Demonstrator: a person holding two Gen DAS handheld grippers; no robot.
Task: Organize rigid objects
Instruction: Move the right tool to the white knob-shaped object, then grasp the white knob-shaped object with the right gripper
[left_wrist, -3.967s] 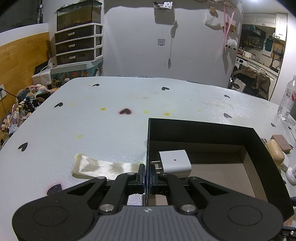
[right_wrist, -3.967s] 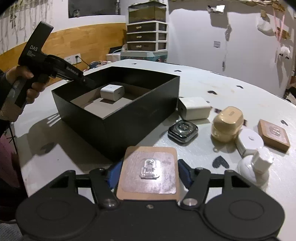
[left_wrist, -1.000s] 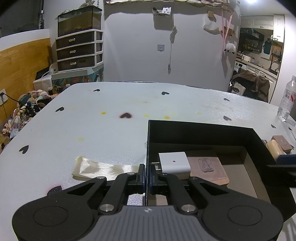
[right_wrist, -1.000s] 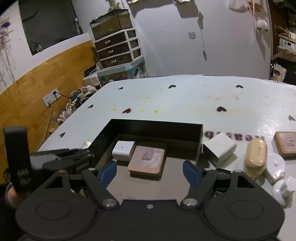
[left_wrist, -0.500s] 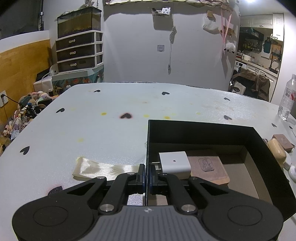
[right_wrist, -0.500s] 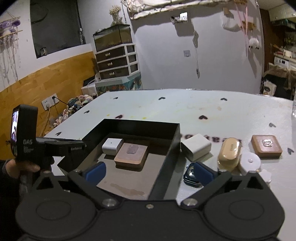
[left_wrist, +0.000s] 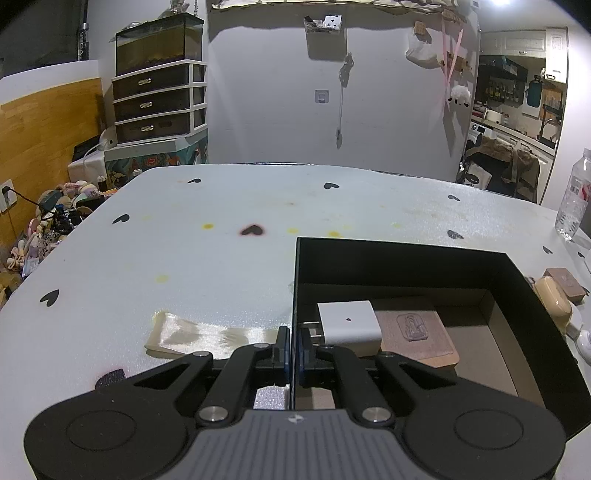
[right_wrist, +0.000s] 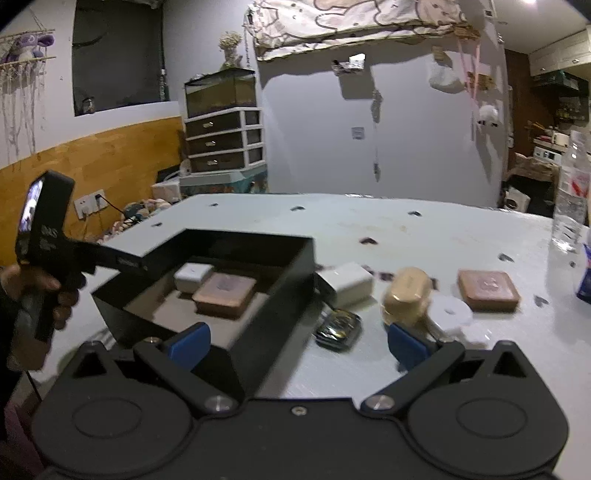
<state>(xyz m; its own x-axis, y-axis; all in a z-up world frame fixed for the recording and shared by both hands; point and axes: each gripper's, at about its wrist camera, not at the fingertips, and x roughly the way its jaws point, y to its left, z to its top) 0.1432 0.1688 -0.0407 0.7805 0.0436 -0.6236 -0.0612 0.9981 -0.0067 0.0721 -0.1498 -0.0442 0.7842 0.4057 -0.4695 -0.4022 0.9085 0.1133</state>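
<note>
1. Pinching the near-left wall of the black box (left_wrist: 406, 258) with the left gripper (left_wrist: 293, 347), jaws pressed together on the thin wall, one finger outside and one inside, bracing the box on the white table (left_wrist: 221, 258).
2. Hanging spread wide and empty over the near corner of the box: the right gripper (right_wrist: 295, 341), its blue pads (right_wrist: 188, 341) well apart, nothing between them but the box corner and bare table below.
3. Sitting already inside the box, side by side and touching: a white charger (left_wrist: 349, 321) and a brown square case (left_wrist: 415, 332), so judging the sorting as begun, perhaps a quarter done.
4. Waiting outside on the table, right of the box: a second white charger (right_wrist: 345, 282) just beside the box wall, a smartwatch (right_wrist: 337, 328) in front of it, a tan oblong case (right_wrist: 406, 291), a white round case (right_wrist: 448, 312) touching it, a second brown square case (right_wrist: 487, 284) further off, and a blurred white item nearest the gripper, too smeared to name.
5. Showing only in the right wrist view: the person's hand (right_wrist: 40, 291) wrapped around the left gripper's handle, plus the watch and the second charger, both hidden behind the box wall in the left view.
6. Showing only in the left wrist view: a strip of pale glossy tape (left_wrist: 207, 334) lying on the table left of the box.
</note>
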